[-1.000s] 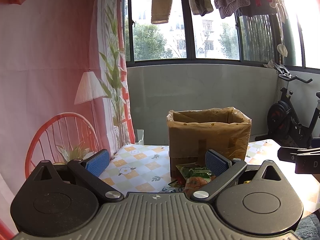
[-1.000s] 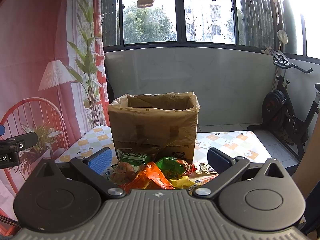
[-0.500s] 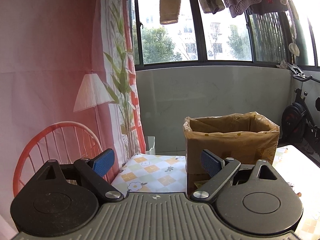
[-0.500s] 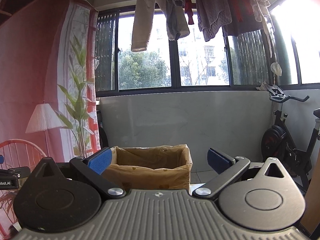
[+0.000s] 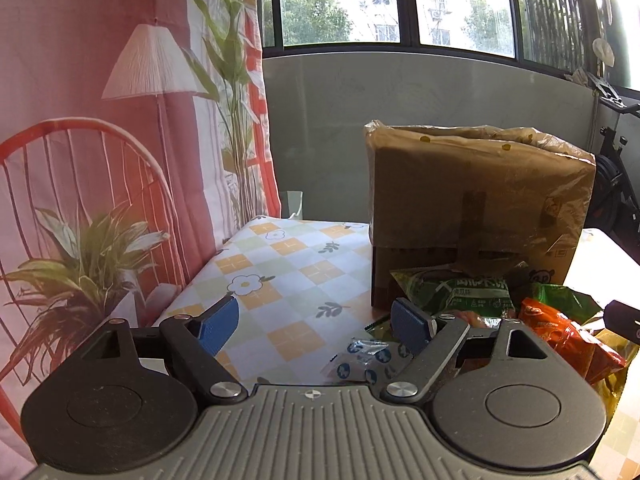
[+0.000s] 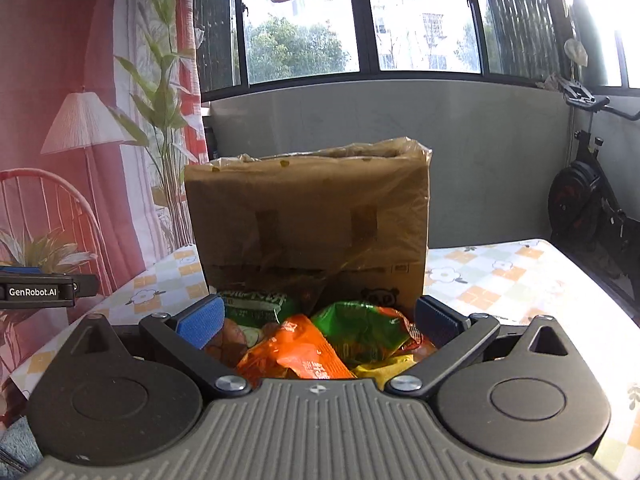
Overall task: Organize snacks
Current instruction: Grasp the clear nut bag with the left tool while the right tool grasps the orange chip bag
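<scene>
My left gripper (image 5: 316, 322) hung with its blue pads spread wide and nothing between them, low over the checked tablecloth (image 5: 280, 264); just ahead of its right pad lay a small clear packet (image 5: 360, 360) with blue dots, flat on the cloth. My right gripper (image 6: 318, 322) was likewise spread apart and gripping nothing, poised just above the heap of snacks; between its pads I saw an orange bag (image 6: 296, 354), a green bag (image 6: 360, 330) beside it and a green-labelled packet (image 6: 256, 308) behind, with something yellow (image 6: 384, 366) at the near edge. The whole heap sat on the table against the front wall of the cardboard box (image 6: 308, 220); the box stood upright, lined with a plastic bag (image 6: 360, 150) folded over its rim. An exercise bike (image 6: 588, 200) stood beyond the table at the right.
</scene>
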Available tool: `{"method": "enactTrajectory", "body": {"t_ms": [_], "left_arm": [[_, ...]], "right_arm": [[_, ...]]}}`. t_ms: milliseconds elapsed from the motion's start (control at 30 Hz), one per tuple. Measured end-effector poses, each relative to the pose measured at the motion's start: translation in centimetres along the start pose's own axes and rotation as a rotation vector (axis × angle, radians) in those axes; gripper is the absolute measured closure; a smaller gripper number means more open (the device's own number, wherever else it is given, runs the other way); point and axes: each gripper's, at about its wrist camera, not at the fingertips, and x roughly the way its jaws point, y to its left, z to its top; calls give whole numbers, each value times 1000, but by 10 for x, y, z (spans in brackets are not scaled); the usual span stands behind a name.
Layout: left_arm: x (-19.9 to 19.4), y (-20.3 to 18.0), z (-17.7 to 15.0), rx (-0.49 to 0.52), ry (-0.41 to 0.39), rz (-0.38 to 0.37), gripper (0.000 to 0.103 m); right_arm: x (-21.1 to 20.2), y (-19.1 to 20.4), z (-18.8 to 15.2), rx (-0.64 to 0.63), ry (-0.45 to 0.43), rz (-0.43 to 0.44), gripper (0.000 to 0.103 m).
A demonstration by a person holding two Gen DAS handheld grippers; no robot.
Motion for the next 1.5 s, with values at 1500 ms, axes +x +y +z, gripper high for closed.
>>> {"method": "enactTrajectory", "body": {"t_ms": [1500], "left_arm": [[11, 0, -38, -10, 106, -110, 36]], "right_arm": [[35, 0, -29, 159, 244, 145, 7]]}}
